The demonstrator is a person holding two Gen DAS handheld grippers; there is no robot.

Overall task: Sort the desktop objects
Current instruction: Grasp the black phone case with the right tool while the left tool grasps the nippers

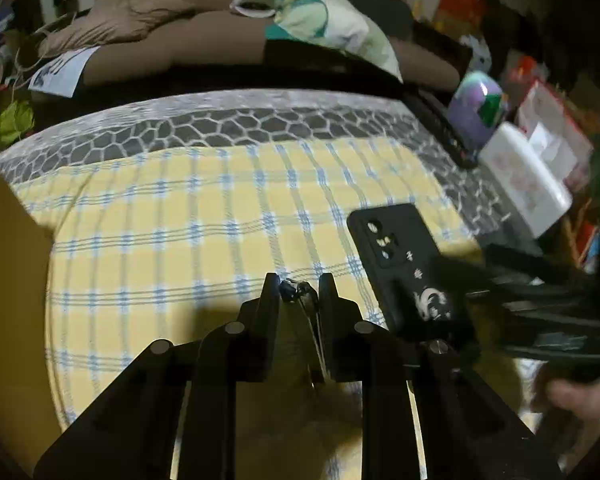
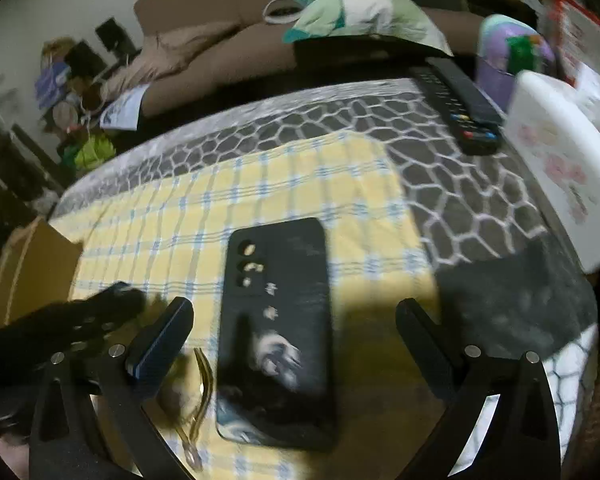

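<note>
A black phone [image 2: 278, 332] in a printed case lies face down on the yellow checked cloth [image 2: 228, 208]. My right gripper [image 2: 296, 312] is open, its fingers wide on either side of the phone. The phone also shows in the left wrist view [image 1: 400, 264], with the right gripper [image 1: 540, 308] reaching over it. My left gripper [image 1: 299, 288] is nearly shut on a small keychain [image 1: 300, 292] with a thin cord, left of the phone. The keychain's furry charm and metal ring [image 2: 198, 392] show under the left gripper in the right wrist view.
A brown cardboard box [image 1: 8, 280] stands at the left edge of the cloth. A black remote [image 2: 456, 104], a purple container [image 2: 508, 56] and a white flowered box [image 2: 560, 160] sit at the table's right. A brown sofa [image 2: 220, 40] with a pillow is behind.
</note>
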